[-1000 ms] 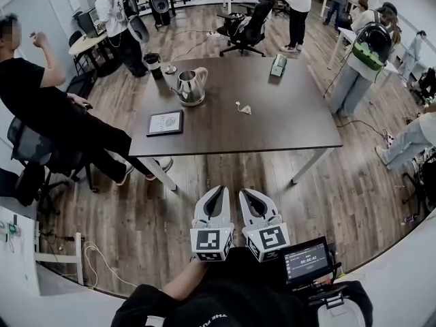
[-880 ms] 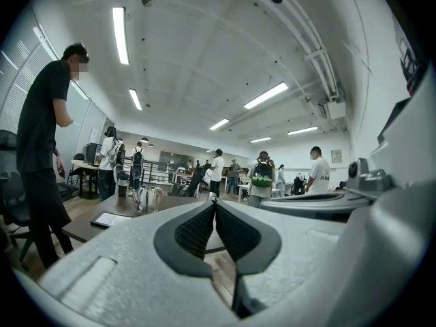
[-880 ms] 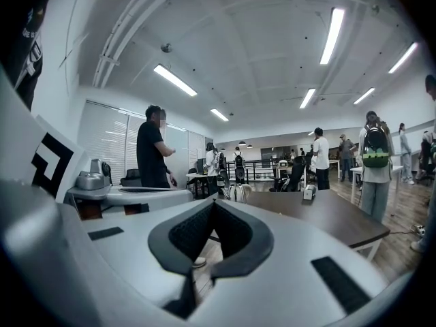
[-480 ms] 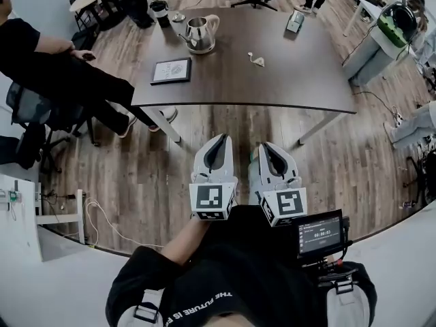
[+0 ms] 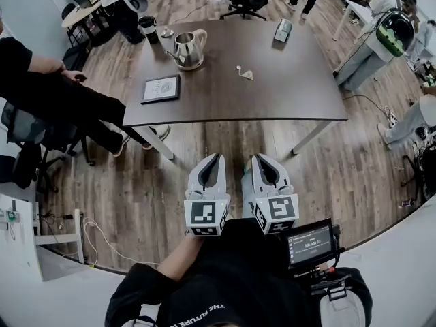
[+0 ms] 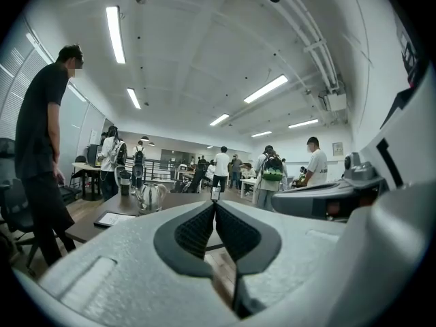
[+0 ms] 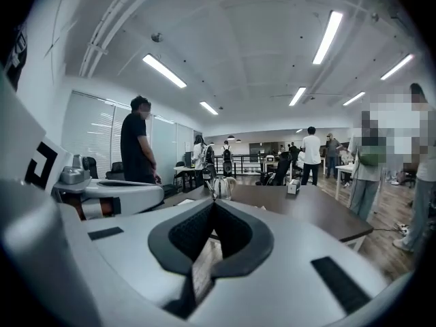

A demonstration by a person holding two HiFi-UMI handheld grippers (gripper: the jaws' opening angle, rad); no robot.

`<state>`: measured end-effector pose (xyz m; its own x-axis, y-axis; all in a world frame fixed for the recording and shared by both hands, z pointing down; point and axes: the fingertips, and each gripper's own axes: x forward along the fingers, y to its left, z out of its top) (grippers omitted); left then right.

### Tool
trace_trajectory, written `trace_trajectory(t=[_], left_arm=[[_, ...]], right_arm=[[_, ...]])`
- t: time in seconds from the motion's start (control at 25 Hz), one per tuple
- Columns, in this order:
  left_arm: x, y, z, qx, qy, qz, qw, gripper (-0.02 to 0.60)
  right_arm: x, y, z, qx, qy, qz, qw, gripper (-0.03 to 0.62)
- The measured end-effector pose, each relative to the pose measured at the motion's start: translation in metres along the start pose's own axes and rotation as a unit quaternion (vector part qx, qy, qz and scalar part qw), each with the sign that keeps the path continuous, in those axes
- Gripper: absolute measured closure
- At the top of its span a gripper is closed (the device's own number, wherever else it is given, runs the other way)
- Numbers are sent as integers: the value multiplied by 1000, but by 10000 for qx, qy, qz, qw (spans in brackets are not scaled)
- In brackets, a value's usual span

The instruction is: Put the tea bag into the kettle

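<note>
Left gripper (image 5: 216, 157) and right gripper (image 5: 257, 158), fingers pressed together on nothing, hover over the floor (image 5: 163, 189), short of the worktop's (image 5: 272, 104) near edge. One tea bag (image 5: 246, 74) lies mid-worktop with bare surface around it, apart from one kettle (image 5: 189, 48).

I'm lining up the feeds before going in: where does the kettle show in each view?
Head view: kettle at upper left, on the table's far left part.
Left gripper view: kettle left of centre, left of the left claw.
Right gripper view: kettle at centre, just above the right claw.
Shared landmark: the dark table under it.
</note>
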<state>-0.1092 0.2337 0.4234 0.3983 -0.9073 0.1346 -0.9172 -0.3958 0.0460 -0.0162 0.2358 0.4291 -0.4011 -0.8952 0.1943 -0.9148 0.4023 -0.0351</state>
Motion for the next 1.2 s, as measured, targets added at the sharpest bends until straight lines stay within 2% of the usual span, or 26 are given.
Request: trace_trajectory(t=[0.2, 0.36, 0.6, 0.96, 1.2], left_arm=[[3, -10, 0, 84, -20, -95, 9999, 568], [14, -12, 0, 98, 114, -53, 9999, 568], [43, -13, 16, 102, 138, -148, 9997, 568], [55, -32, 7, 156, 329, -397, 9985, 568], [70, -37, 5, 151, 311, -444, 9984, 568]], right_arm=[[1, -12, -14, 1, 332, -239, 9992, 588], [6, -24, -14, -82, 567, -422, 9975, 588], [28, -39, 3, -96, 520, -456, 9976, 588], [25, -53, -11, 57, 650, -560, 9963, 588], [31, -68, -16, 150, 637, -594, 9961, 588]])
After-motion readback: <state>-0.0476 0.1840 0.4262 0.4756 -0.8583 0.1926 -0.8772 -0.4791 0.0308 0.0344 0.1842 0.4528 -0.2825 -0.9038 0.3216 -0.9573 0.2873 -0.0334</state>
